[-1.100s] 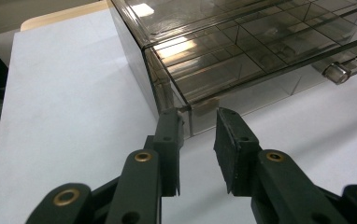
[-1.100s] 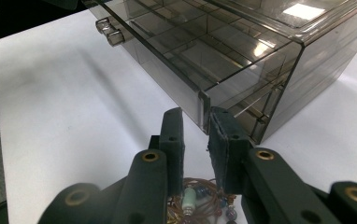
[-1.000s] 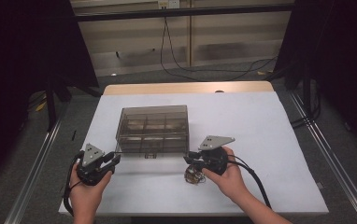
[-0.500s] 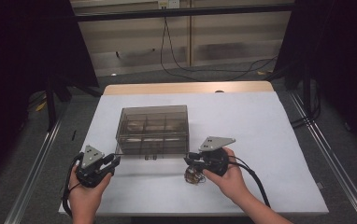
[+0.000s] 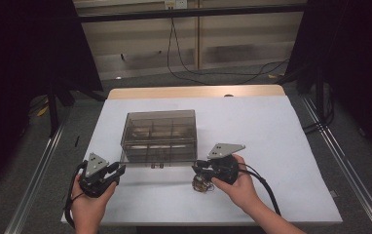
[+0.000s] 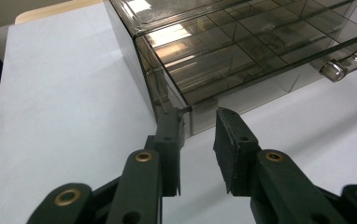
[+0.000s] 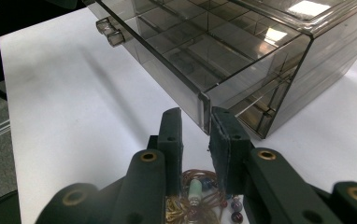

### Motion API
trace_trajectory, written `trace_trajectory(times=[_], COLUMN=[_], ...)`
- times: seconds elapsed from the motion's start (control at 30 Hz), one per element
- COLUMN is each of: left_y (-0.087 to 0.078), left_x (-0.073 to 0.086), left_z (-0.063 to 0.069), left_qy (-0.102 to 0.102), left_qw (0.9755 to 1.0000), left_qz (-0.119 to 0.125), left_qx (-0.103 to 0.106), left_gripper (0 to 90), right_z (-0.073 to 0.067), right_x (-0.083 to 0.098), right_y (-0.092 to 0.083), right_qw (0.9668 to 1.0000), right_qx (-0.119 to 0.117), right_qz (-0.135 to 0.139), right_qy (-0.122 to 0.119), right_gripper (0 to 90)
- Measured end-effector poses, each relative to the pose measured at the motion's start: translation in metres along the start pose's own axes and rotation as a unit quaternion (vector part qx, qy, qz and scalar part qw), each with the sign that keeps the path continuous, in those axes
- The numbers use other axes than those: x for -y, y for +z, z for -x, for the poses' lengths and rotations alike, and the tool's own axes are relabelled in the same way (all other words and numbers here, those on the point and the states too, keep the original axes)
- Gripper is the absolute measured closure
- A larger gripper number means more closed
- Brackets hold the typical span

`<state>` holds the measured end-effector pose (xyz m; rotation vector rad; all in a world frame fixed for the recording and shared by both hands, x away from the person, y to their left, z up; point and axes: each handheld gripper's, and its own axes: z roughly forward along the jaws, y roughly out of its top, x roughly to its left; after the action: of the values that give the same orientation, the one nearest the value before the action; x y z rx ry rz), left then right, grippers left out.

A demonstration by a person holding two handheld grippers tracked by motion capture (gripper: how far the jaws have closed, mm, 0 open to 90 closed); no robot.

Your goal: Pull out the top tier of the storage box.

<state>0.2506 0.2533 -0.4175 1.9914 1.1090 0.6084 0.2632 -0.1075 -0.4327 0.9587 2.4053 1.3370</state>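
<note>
Two hand-held grippers flank the smoky plastic organizer box (image 5: 159, 134) at the table's (image 5: 281, 146) centre. The left hand-held gripper (image 5: 117, 171) sits at its seven o'clock corner, jaws slightly parted, gripping nothing. The right hand-held gripper (image 5: 198, 168) sits at five o'clock, jaws narrowly apart around the drawer's front corner (image 7: 203, 103), above a tangle of beads and wire (image 7: 200, 193).

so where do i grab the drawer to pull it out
By its front panel, which juts out of the box: pinch a thin end edge from the near side, or take the two small knobs at its middle.
</note>
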Motion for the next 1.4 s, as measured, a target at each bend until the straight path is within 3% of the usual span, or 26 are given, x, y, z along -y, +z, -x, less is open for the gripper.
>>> trace_trajectory(times=[0.27, 0.8, 1.4], left_y=[-0.0014, -0.0051, -0.0099], left_x=[0.0007, 0.0036, 0.0072], left_z=[0.0001, 0.0025, 0.0040], left_qy=[0.006, -0.006, -0.005], left_qw=[1.0000, 0.9999, 0.9999], left_qz=[-0.005, -0.007, -0.011], left_qx=[-0.002, 0.005, 0.009], left_gripper=[71.5, 71.4, 71.3], right_z=[-0.0003, -0.0028, -0.0039], right_x=[0.0003, 0.0018, 0.0035], right_y=[-0.0003, -0.0020, -0.0041], right_qw=[1.0000, 0.9999, 0.9997], right_qx=[0.000, -0.007, -0.015], right_qz=[-0.002, -0.007, -0.012], right_qy=[-0.003, -0.009, -0.015], right_gripper=[75.0, 74.7, 74.2])
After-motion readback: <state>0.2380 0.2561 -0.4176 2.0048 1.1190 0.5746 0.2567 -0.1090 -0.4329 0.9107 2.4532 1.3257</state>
